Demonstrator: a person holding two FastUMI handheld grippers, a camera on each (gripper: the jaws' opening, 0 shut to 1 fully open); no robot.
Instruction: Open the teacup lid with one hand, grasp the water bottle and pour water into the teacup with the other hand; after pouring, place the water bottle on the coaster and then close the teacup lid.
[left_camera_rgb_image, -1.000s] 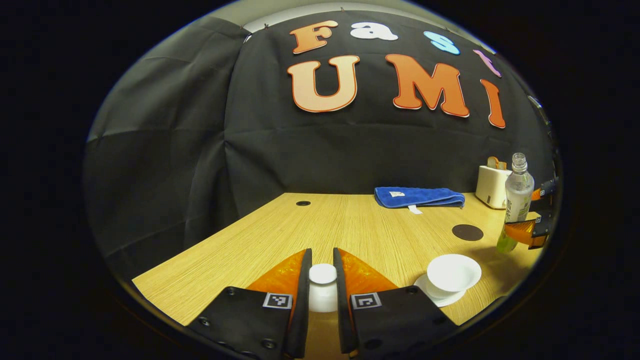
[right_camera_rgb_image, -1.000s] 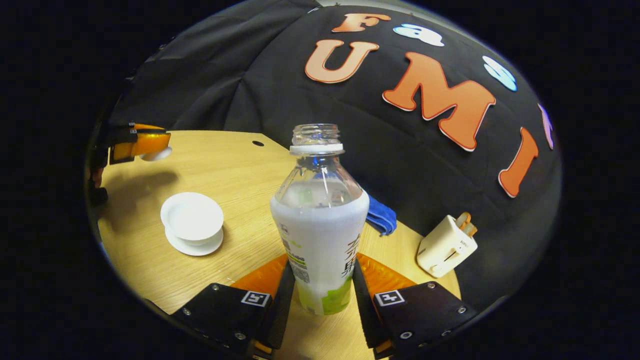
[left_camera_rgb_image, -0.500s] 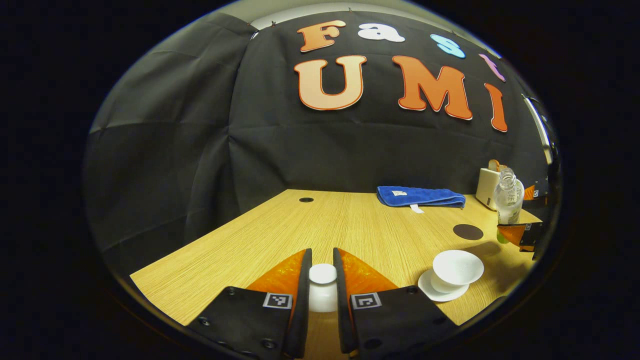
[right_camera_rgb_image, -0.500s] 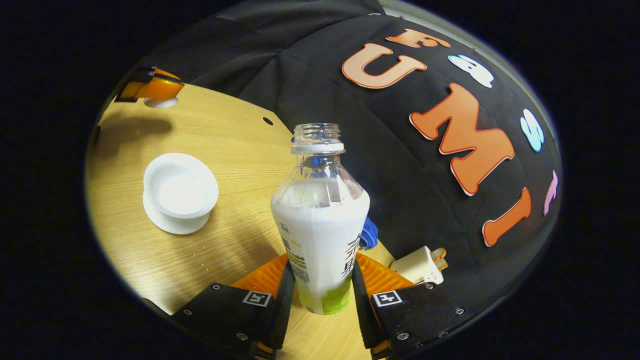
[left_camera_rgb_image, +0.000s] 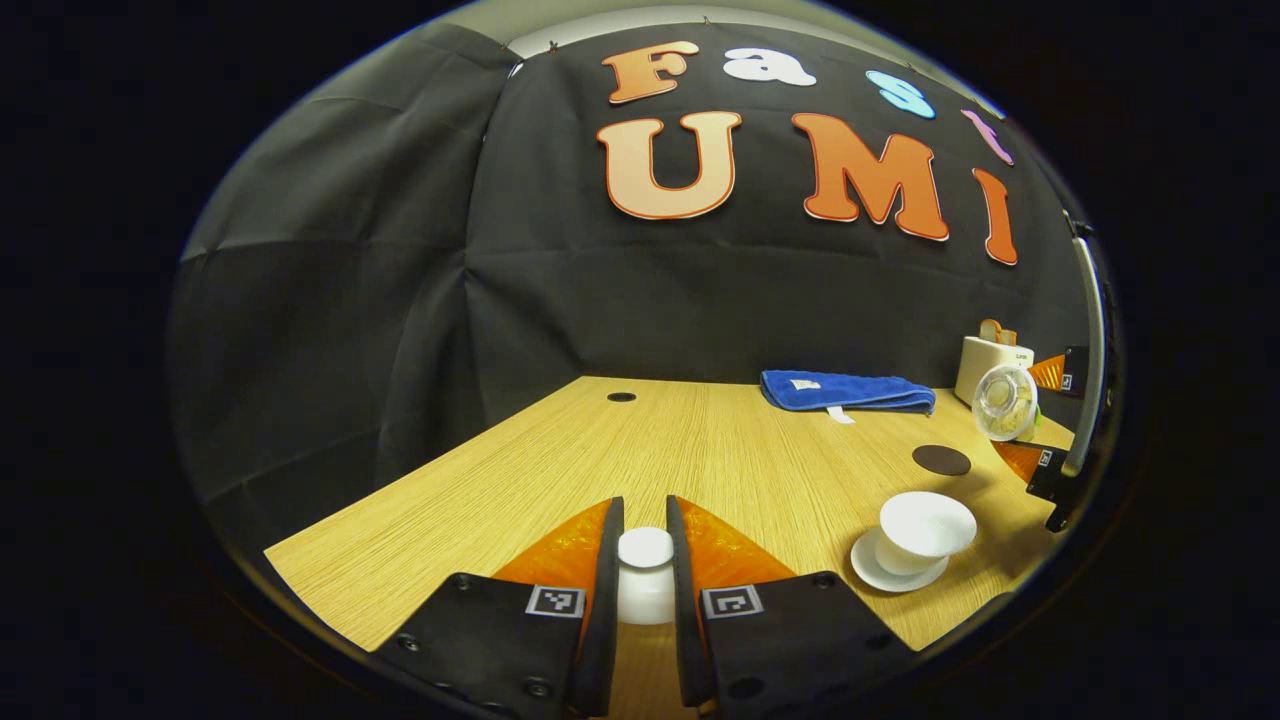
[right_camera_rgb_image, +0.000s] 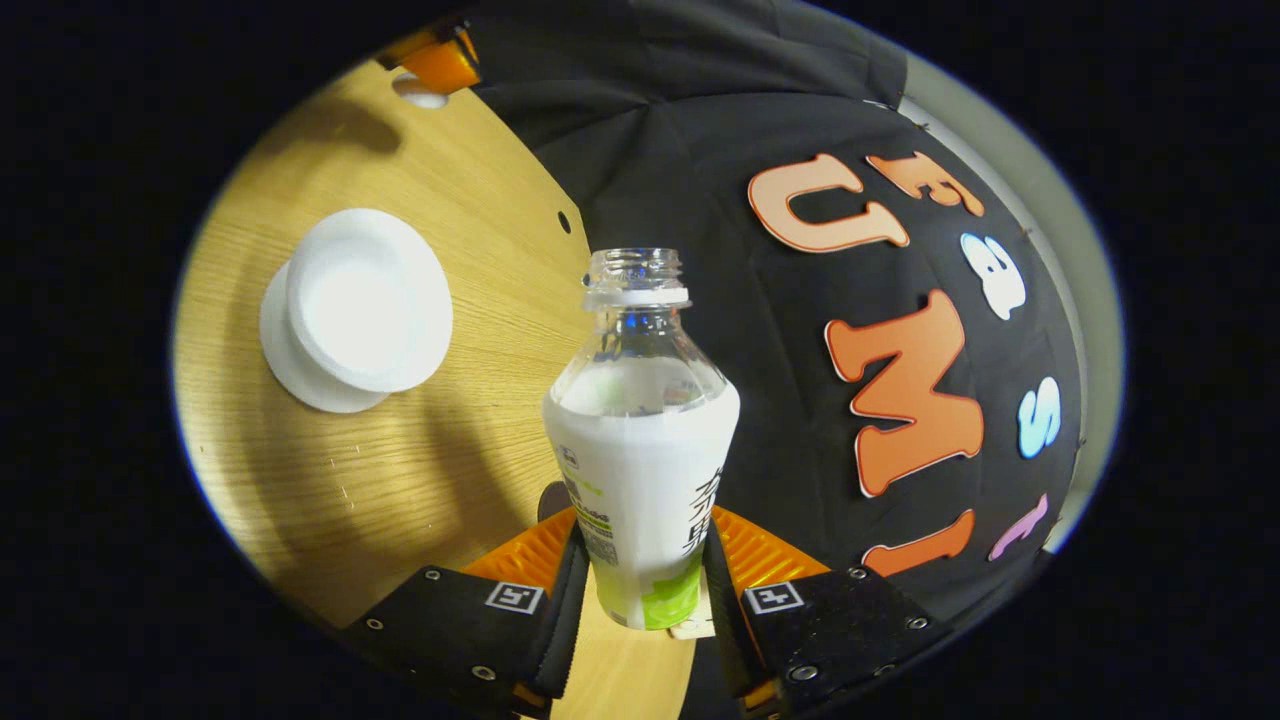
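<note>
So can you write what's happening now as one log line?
left gripper: shut on lid | right gripper: shut on water bottle, tilted | teacup: open on saucer

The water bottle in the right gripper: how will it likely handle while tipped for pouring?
The water bottle looks like thin clear plastic, so it probably flexes under the right gripper. It looks well filled, so likely fairly heavy. With no cap on, it could spill early over the teacup.

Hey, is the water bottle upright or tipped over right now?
Tipped. In the left gripper view the water bottle lies nearly sideways in the right gripper, its open mouth facing the camera, above and behind the teacup.
</note>
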